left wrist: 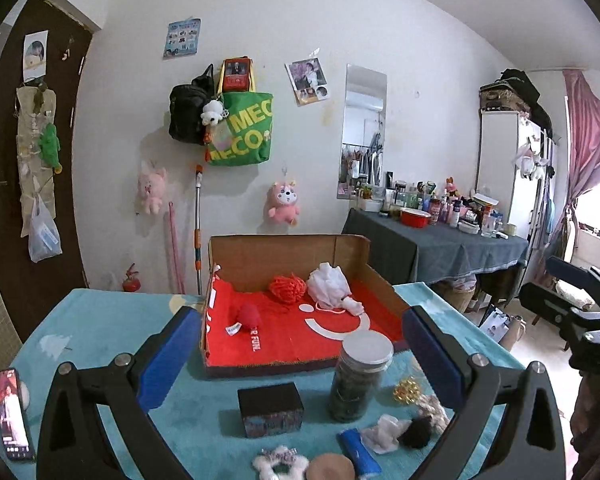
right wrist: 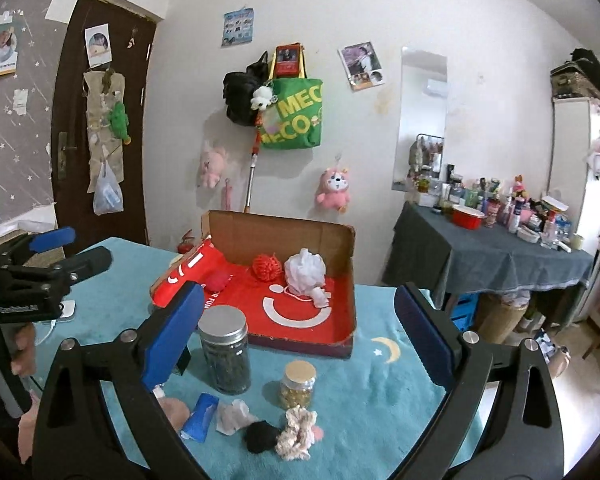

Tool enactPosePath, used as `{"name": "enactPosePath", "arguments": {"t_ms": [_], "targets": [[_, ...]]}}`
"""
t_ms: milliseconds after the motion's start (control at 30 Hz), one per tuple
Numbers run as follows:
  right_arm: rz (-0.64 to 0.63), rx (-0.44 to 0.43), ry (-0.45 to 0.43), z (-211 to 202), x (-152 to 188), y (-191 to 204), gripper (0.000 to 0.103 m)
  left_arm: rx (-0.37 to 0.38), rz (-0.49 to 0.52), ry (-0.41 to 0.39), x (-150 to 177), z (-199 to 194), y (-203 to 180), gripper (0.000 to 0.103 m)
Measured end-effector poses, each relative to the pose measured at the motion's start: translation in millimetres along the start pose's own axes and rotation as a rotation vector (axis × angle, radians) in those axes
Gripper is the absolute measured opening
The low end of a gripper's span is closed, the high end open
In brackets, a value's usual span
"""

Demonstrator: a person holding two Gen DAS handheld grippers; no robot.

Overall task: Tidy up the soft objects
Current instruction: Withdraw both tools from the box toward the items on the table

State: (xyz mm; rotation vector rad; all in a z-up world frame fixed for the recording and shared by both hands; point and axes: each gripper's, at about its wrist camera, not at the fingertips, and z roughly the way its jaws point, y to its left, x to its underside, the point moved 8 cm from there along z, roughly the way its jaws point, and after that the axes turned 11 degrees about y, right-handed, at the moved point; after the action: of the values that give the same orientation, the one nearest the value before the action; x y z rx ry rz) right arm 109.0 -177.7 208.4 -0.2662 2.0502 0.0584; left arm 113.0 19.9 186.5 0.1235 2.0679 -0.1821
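On the teal tabletop (right wrist: pixel 380 384) stands one cardboard box (right wrist: pixel 284 236) with a red lining, and three soft things lie inside it: a red plush (left wrist: pixel 249 316) at the left, a red yarn ball (right wrist: pixel 266 266) toward the back, and a white mesh puff (right wrist: pixel 305 271) beside the yarn. Outside the box, near the front edge, sit two jars, one tall with a silver lid (right wrist: pixel 224 354) and one small with a tan lid (right wrist: pixel 298 385), plus one black box (left wrist: pixel 270 409). Four soft pieces wait there too: a blue pouch (right wrist: pixel 201 416), a white cloth wad (right wrist: pixel 233 416), a black pompom (right wrist: pixel 262 436) and a cream knitted scrunchie (right wrist: pixel 296 434). Both pairs of fingers stand wide apart and hold nothing: the left gripper (left wrist: pixel 300 354) and the right gripper (right wrist: pixel 300 336), each raised above the tabletop short of the box.
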Motion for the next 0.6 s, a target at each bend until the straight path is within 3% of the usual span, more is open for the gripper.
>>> {"name": "enactPosePath", "arguments": {"t_ms": [267, 600], "targets": [[0.021, 0.020, -0.016, -19.8, 30.6, 3.5, 0.097, 0.024, -0.005, 0.006, 33.5, -12.4, -9.2, 0.103], [0.073, 0.065, 0.031, 5.1, 95.7, 4.4, 0.098, 0.014, 0.000, 0.027, 94.2, 14.0, -14.2, 0.103]]}}
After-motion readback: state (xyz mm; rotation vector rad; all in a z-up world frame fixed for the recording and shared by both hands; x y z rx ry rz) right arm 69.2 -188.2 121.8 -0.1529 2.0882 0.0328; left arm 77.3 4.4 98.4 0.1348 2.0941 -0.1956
